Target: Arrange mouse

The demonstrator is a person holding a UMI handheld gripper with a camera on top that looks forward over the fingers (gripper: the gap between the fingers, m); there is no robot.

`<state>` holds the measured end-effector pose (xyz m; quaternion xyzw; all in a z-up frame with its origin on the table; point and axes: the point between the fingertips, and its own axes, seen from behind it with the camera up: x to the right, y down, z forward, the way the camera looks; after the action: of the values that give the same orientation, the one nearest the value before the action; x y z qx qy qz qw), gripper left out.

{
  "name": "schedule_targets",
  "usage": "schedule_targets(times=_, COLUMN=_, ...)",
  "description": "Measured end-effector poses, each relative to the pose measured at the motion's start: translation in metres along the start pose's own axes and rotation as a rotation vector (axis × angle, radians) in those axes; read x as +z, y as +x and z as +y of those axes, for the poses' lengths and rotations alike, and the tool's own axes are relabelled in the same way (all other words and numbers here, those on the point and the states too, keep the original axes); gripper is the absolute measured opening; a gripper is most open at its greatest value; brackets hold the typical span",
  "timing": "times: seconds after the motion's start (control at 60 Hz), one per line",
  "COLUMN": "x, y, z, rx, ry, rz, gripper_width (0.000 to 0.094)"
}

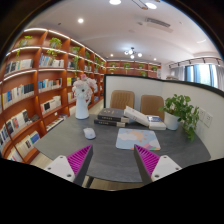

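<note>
A white mouse [89, 133] lies on the grey table [108, 158], left of a pale blue mouse mat [136, 138]. My gripper [113, 163] hovers well short of both, over the table's near part. Its two fingers [78, 163] with magenta pads stand wide apart, and only bare tabletop shows between them. The mouse sits ahead of the left finger, the mat ahead of the right one.
A stack of books [112, 118] and a white box [156, 124] lie at the table's far side, with a potted plant [181, 108] at the right. Two tan chairs [122, 99] stand behind. A person in white [82, 94] stands by bookshelves [35, 85] on the left.
</note>
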<state>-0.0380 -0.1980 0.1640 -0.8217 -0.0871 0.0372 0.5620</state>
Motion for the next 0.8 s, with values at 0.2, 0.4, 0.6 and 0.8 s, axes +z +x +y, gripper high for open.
schedule_targets(times=0.2, x=0.011, y=-0.032, z=0.037, rx=0.023, ry=-0.098, rz=0.024, gripper_width=0.0809)
schedule_targets(times=0.4, x=0.056, y=-0.089, z=0.079, rx=0.049, ry=-0.187, rz=0.007, gripper_width=0.0804)
schedule_targets(times=0.6, x=0.130, y=-0.143, z=0.075, rx=0.059, ry=-0.231, rz=-0.021, gripper_width=0.0816)
schedule_targets(times=0.8, x=0.217, y=-0.160, z=0.066, rx=0.055, ry=-0.289, rz=0.023, gripper_width=0.0817)
